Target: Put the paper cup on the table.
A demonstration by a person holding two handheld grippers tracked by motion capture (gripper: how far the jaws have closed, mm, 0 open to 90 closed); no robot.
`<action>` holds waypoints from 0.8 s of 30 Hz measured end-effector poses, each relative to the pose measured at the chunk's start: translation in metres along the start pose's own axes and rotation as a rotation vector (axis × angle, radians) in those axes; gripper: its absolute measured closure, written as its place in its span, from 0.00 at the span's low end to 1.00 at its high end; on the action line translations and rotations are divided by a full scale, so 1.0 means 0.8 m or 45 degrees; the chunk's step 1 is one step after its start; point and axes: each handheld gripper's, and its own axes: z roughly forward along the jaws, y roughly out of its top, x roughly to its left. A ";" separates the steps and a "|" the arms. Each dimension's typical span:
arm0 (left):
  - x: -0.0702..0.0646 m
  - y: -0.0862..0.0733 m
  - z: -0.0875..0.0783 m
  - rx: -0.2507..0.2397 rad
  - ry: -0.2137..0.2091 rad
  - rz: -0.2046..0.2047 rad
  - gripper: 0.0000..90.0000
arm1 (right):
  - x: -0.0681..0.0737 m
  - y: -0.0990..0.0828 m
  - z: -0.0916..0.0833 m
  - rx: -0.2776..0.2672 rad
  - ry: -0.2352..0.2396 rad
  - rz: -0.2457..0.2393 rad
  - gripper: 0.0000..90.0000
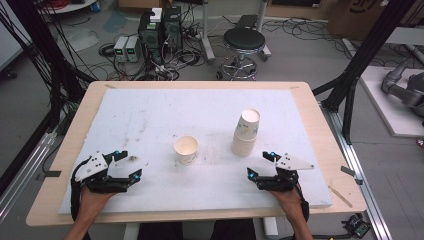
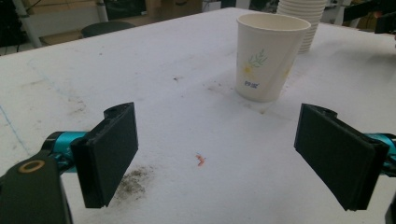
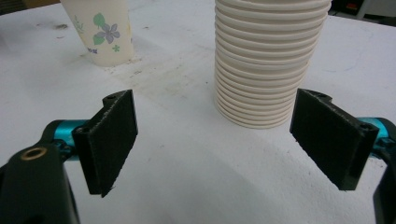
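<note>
A single paper cup [image 1: 186,149] with a flower print stands upright near the middle of the white foam board [image 1: 150,115]. To its right rises a tall stack of paper cups [image 1: 245,133]. My left gripper [image 1: 127,165] rests low at the front left, open and empty, and the single cup [image 2: 270,56] stands well ahead of its jaws. My right gripper [image 1: 260,166] sits at the front right, open and empty. The stack [image 3: 268,56] stands just beyond its jaws, with the single cup [image 3: 102,30] farther off to the left.
The foam board lies on a wooden table [image 1: 80,120]. Dirt smudges [image 2: 133,182] and a small red fleck [image 2: 201,160] mark the board near the left gripper. A black stool [image 1: 243,42] and electronics with cables [image 1: 155,35] stand on the floor beyond the table.
</note>
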 end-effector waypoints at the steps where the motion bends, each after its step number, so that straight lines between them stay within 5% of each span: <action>1: 0.000 0.000 0.001 0.007 -0.002 0.001 0.15 | 0.000 0.000 0.000 0.002 0.002 -0.001 0.17; 24: 0.002 -0.001 -0.001 -0.010 0.003 -0.022 0.15 | 0.001 0.000 0.000 -0.004 -0.004 -0.011 0.17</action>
